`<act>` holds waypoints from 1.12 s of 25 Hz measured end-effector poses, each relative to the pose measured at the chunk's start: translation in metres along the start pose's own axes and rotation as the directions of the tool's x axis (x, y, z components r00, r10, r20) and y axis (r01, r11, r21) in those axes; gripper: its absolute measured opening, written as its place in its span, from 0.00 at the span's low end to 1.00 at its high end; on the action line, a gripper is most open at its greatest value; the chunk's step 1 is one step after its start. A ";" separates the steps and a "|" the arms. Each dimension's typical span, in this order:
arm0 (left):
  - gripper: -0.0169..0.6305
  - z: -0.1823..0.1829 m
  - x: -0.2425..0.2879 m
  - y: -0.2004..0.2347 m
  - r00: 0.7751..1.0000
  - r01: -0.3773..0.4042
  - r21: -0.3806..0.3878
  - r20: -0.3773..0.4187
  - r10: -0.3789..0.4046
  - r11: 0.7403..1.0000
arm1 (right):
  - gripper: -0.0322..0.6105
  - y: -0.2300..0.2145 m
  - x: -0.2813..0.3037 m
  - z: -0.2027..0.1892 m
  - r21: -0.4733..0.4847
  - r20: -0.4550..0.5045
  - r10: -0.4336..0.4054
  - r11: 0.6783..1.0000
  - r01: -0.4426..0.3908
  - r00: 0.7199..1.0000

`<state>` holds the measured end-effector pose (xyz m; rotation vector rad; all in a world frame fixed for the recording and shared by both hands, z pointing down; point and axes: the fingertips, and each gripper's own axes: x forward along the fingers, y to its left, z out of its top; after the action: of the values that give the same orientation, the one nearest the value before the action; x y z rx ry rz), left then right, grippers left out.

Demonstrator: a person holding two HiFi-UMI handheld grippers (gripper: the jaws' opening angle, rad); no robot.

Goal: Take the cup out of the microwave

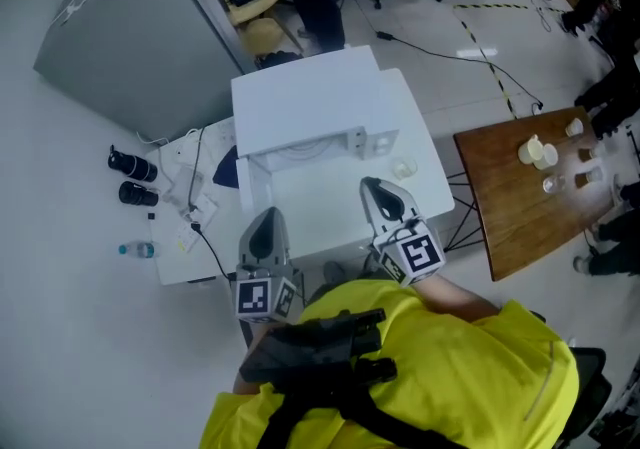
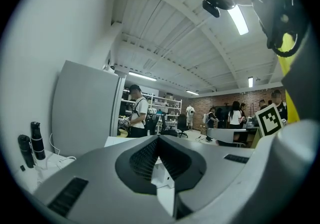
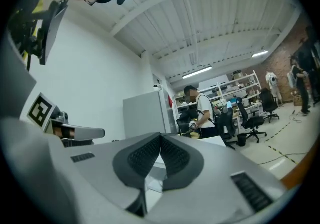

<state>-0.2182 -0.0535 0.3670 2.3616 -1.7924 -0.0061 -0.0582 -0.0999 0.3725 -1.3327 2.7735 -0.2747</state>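
Observation:
From above, in the head view, a white microwave (image 1: pixel 308 102) stands on a white table (image 1: pixel 300 212). Whether its door is open I cannot tell, and I see no cup inside it. A small clear cup (image 1: pixel 403 169) sits on the table just right of the microwave's front. My left gripper (image 1: pixel 268 213) is over the table's near edge, shut and empty. My right gripper (image 1: pixel 368 182) is held further right, close to the clear cup, also shut and empty. In both gripper views the jaws meet at their tips and point level across the room.
A brown wooden table (image 1: pixel 510 207) with several pale cups stands to the right. A grey cabinet (image 1: pixel 130 37) is at the back left. Two black cylinders (image 1: pixel 132 167), a water bottle (image 1: pixel 135 250) and cables lie left of the microwave. People and office chairs are at the back.

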 end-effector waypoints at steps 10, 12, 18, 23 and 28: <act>0.01 0.012 -0.009 0.010 1.000 0.010 -0.010 0.024 -0.010 1.000 | 0.06 0.005 -0.015 0.007 -0.043 -0.022 0.004 0.999 -0.005 1.000; 0.01 0.011 -0.009 0.011 1.000 0.016 -0.004 0.022 -0.016 1.000 | 0.05 0.006 -0.013 0.006 -0.047 -0.027 0.008 0.999 -0.009 1.000; 0.01 0.010 -0.008 0.011 0.999 0.035 -0.011 0.015 -0.034 0.999 | 0.05 0.014 -0.008 0.002 -0.040 -0.039 0.018 0.999 -0.019 0.999; 0.01 0.001 -0.006 0.012 0.999 0.034 -0.023 0.007 -0.034 0.999 | 0.05 0.018 -0.004 -0.004 -0.037 -0.048 0.019 0.999 -0.021 0.999; 0.01 0.003 -0.001 0.007 0.998 0.059 -0.022 0.013 -0.059 0.998 | 0.05 0.023 -0.003 -0.007 -0.038 -0.055 0.028 0.999 -0.030 0.998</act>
<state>-0.2251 -0.0550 0.3645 2.4029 -1.7178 -0.0487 -0.0753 -0.0827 0.3747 -1.3113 2.8555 -0.2607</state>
